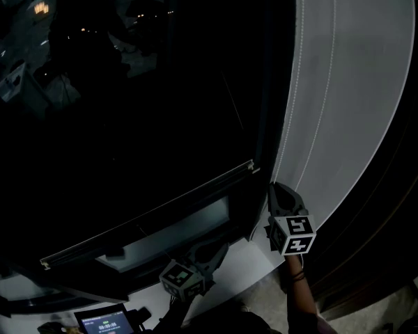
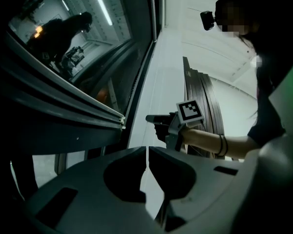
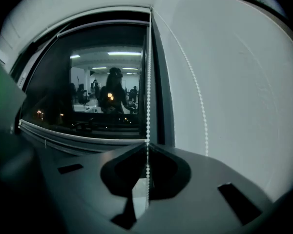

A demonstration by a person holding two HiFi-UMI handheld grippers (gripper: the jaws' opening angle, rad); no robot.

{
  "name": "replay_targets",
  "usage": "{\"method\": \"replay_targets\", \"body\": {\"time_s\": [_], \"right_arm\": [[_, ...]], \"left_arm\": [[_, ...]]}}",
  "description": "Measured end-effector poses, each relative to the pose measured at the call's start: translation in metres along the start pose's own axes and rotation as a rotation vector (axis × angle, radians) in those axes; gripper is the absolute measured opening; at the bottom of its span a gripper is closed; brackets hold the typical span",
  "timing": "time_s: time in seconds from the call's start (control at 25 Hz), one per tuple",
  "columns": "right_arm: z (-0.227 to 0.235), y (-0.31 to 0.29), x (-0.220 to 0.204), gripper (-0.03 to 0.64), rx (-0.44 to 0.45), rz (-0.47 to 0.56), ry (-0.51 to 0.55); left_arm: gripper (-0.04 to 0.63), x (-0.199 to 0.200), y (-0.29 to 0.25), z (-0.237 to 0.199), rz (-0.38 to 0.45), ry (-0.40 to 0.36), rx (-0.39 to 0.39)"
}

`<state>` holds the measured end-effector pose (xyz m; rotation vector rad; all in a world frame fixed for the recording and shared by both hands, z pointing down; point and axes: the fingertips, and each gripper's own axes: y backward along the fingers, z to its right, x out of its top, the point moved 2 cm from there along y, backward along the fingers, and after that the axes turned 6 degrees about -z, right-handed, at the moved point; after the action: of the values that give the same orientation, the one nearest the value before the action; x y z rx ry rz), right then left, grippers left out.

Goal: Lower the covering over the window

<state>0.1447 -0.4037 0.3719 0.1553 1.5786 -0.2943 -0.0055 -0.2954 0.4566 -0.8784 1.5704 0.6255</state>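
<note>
The dark window fills most of the head view, and the blind's bottom rail crosses its lower part at a slant. A white bead chain hangs along the window frame's right side. My right gripper is shut on this chain, which passes between the closed jaws. In the head view the right gripper sits at the foot of the chain, by the rail's right end. My left gripper is shut with nothing in it and sits lower, below the rail.
A second strand of the chain hangs free on the white wall to the right. A dark door frame borders that wall. A small device with a lit screen lies at the bottom left on the sill.
</note>
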Motion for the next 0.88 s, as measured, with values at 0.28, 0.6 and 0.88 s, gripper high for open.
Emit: {"method": "replay_targets", "body": {"time_s": [0.28, 0.6, 0.88], "right_arm": [[-0.024, 0.023, -0.125, 0.015, 0.025, -0.263, -0.074], [-0.070, 0.078, -0.293, 0.014, 0.076, -0.639, -0.194], [-0.073, 0.085, -0.292, 0.014, 0.094, -0.619, -0.200]], "left_arm": [[0.037, 0.033, -0.025, 0.022, -0.013, -0.057, -0.117], [0.103, 0.064, -0.068, 0.056, 0.003, -0.146, -0.251], [0.093, 0.085, -0.089, 0.084, 0.032, -0.194, -0.331]]}}
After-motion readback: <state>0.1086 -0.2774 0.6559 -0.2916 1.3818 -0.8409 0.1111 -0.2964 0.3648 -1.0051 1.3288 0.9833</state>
